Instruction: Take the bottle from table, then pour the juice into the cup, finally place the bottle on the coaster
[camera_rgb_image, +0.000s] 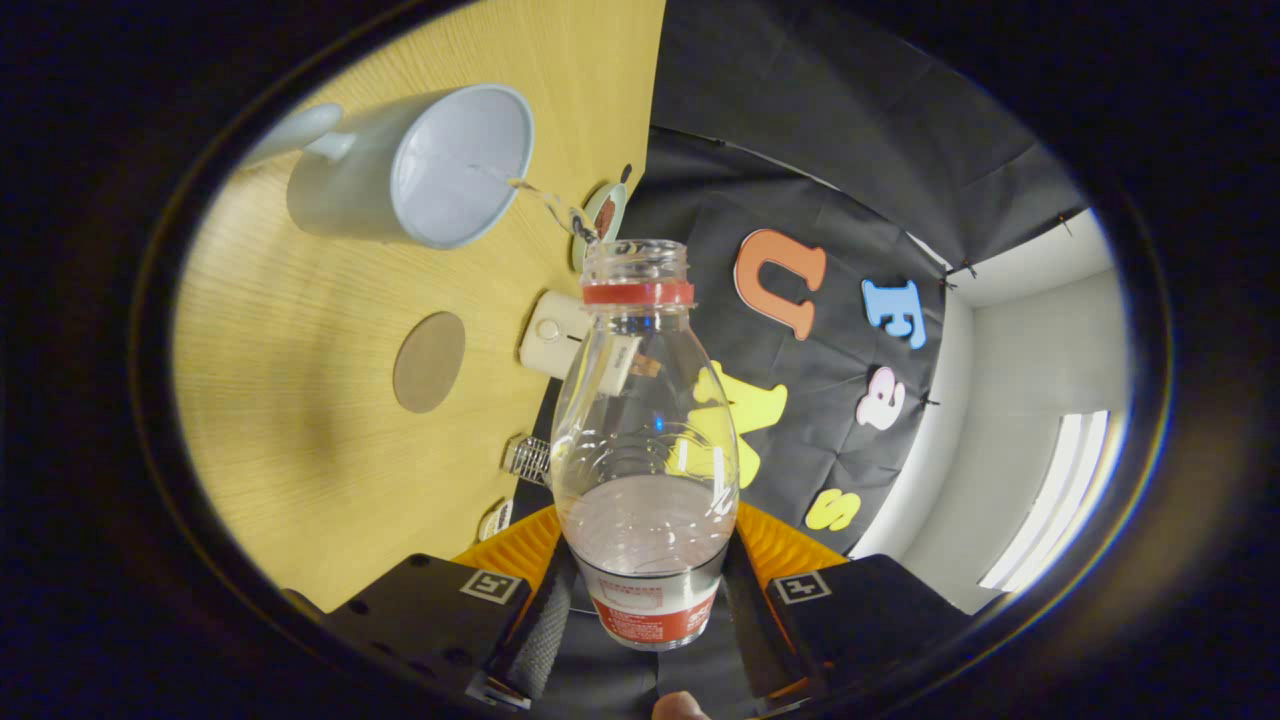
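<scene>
Bottle (645, 440) — clear plastic, uncapped, red neck ring — sits between the fingers of the gripper (645, 610), whose jaws are clamped on its lower body at the label. The whole view is rolled, so the table (290, 400) stands on edge and the bottle is tipped toward the cup (420, 165). A thin stream leaves the bottle mouth and enters the cup's open rim; the liquid looks clear. Step in hand: pouring. A little liquid remains low in the bottle. The round coaster (429, 362) lies on the table, apart from the cup. Next move, as judged — return the bottle upright once the pour ends, then carry it to the coaster and set it down centred.
</scene>
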